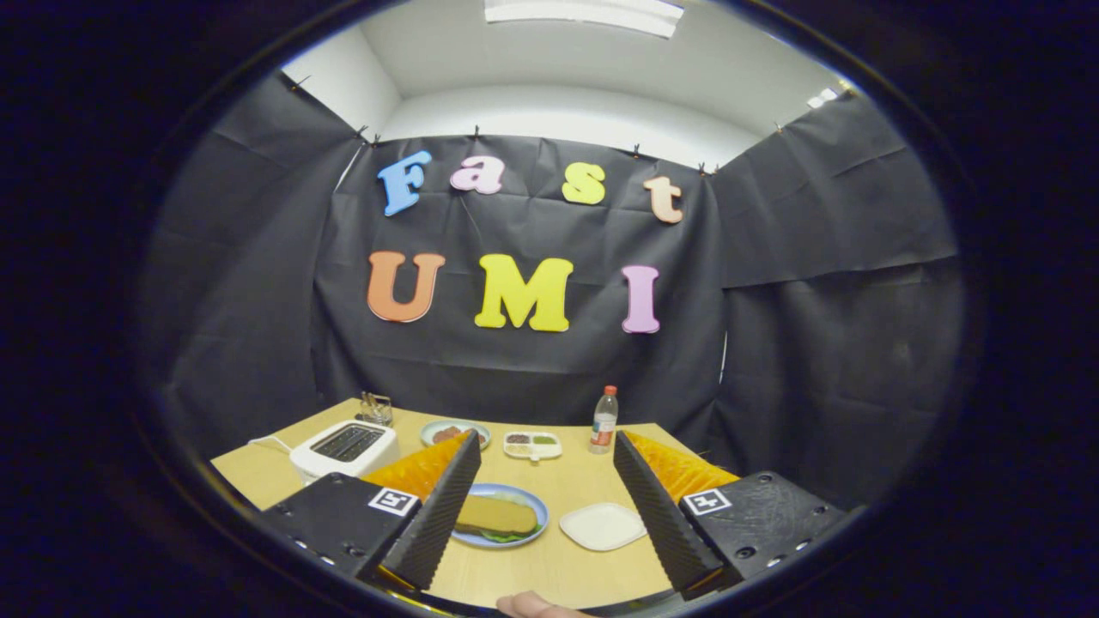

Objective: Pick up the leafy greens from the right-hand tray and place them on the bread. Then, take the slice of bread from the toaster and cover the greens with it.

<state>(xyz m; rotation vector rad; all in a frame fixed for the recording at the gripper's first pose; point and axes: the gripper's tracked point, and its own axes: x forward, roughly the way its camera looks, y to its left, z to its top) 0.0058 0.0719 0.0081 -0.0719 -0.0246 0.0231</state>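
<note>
**Tongs apart above a finished sandwich**

The tongs (547,446) stand wide apart in the lower part of the frame, holding nothing, their two fingers angling in from the lower left and lower right.

Between the fingers, low and slightly left of centre, a blue plate (534,530) sits on the wooden counter (567,571). On it lies a slice of bread (496,515), and the leafy greens (505,537) peek out from under its near edge, so the greens are covered. Whether another slice lies beneath them cannot be told.

Just right of the plate, also between the fingers, is a white tray (603,525) with nothing on it.

Farther back, at the left of the counter, stands the white toaster (345,447), its cord trailing off to the left; its slots look dark. Behind it is a small rack (376,408) whose contents are too small to make out.

Beyond the fingertips, near the far edge of the counter, are a small dish (453,432) with something reddish on it, a divided condiment tray (532,443), and a clear bottle (604,421) with a red cap.

At the very bottom centre of the frame, a fingertip of the person's hand (534,606) shows.
</note>
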